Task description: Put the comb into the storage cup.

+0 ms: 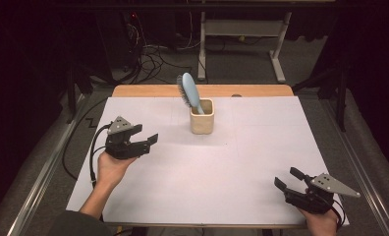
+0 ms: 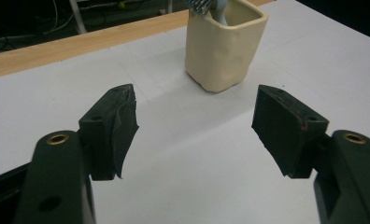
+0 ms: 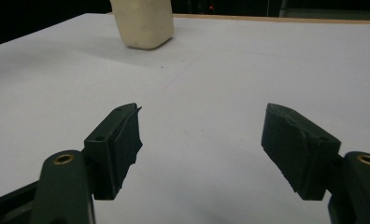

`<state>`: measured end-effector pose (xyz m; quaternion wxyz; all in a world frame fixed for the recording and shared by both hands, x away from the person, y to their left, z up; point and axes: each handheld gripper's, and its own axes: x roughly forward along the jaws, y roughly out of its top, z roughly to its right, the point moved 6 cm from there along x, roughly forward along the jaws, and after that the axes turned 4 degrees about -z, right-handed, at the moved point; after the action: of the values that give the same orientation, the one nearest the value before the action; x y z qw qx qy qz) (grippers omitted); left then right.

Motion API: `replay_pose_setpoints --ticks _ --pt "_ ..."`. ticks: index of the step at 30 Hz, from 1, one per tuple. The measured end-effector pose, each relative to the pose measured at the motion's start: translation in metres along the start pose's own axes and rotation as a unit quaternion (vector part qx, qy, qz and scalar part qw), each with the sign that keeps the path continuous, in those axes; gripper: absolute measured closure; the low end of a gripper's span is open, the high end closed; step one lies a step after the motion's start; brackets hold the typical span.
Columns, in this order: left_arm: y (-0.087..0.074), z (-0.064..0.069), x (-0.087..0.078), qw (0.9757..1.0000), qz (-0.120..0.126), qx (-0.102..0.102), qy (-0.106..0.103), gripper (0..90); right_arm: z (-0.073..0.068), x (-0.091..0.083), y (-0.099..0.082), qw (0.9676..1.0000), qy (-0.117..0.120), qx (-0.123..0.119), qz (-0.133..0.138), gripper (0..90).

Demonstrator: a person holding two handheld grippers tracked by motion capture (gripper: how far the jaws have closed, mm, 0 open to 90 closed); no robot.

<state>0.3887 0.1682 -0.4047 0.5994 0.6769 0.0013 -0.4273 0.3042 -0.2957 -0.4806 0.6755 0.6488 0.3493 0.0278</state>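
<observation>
Nearest the camera, the right gripper [image 1: 287, 179] rests low with fingers apart and empty, the left gripper [image 1: 146, 134] likewise spread near the cream cup [image 1: 202, 118], where the blue hairbrush [image 1: 191, 93] already stands, so little seems left.

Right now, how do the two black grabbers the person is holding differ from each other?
The left gripper sits farther up the table, close to the cream cup holding the blue hairbrush; the right gripper waits at the near edge, far from the cup. The left gripper points right toward the cup, the right gripper points up-left. Both stand open and hold nothing.
</observation>
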Motion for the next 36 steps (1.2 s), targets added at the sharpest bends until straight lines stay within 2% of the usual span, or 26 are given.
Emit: replay_pose_setpoints --ticks 14,36 --pt "-0.017 -0.004 -0.008 1.0 0.0 -0.006 0.0 31.1 0.0 0.001 0.0 1.0 0.0 0.003 -0.001 28.5" --pt "-0.035 -0.015 -0.019 0.9995 0.014 -0.029 0.004 30.2 0.001 0.001 0.0 1.0 0.003 0.004 -0.001 28.4"
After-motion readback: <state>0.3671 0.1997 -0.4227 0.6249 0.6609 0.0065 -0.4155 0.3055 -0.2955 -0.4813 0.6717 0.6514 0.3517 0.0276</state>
